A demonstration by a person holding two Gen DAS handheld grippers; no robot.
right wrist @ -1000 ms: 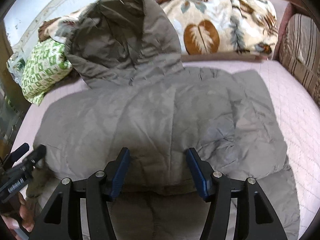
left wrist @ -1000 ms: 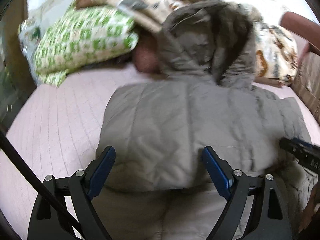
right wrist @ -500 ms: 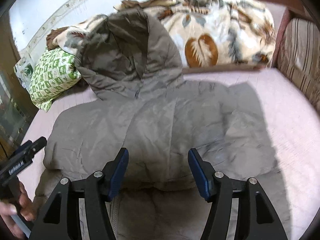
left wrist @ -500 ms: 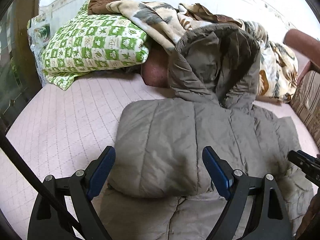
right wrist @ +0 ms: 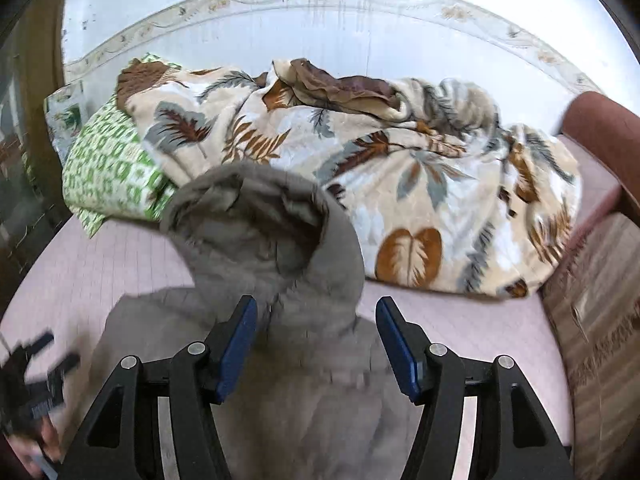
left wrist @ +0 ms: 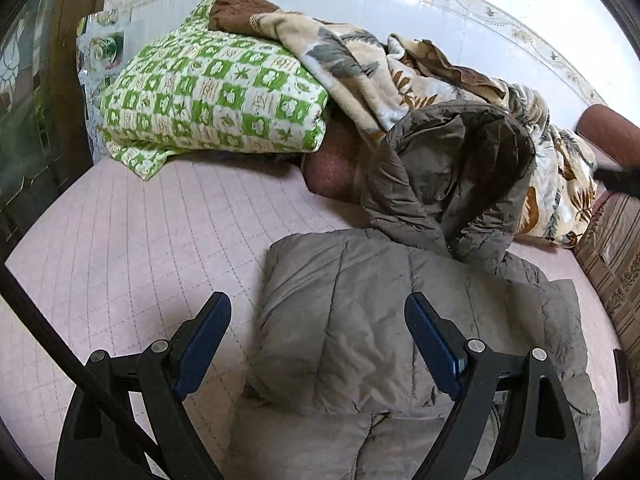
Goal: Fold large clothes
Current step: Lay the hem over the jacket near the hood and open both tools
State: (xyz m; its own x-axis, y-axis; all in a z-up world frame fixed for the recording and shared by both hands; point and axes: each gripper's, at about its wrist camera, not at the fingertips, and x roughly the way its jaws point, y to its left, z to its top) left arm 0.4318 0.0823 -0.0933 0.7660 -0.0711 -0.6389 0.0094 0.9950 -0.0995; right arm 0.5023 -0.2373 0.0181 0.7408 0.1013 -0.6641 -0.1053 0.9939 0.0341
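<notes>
Blue-padded black fingers of the left hand-held gripper [left wrist: 318, 344] are seen at the bottom of the left wrist view, spread wide apart with nothing clamped between them. They hang above the near left corner of a grey-brown quilted hooded jacket [left wrist: 384, 320], which is laid on a pale pink quilted bed cover [left wrist: 152, 232] and has its left side folded inward into a thick rounded edge. A black cable [left wrist: 60, 344] is seen crossing the lower left of this view.

In the right wrist view, the right hand-held gripper [right wrist: 316, 344] is also seen parted, its blue pads clear of the fabric, with the jacket's neck lying below the gap. This view is blurred in its lower half. The left gripper is glimpsed at the lower left edge there, held by the person's hand [right wrist: 36, 444].

Farther on, the jacket's darker hood [right wrist: 264, 232] is seen standing open and slightly raised, its rim resting against the bedding behind it. Behind the hood, a crumpled cream fleece blanket printed with brown and grey leaves [right wrist: 420, 184] is heaped along the wall. To its left, a green and white checked pillow [left wrist: 216, 96] is lying partly under the blanket's edge. A striped brown cushion [left wrist: 616, 248] is set against the right edge of the bed. Beyond everything, a white tiled wall with a floral border strip [right wrist: 320, 20] is seen.
</notes>
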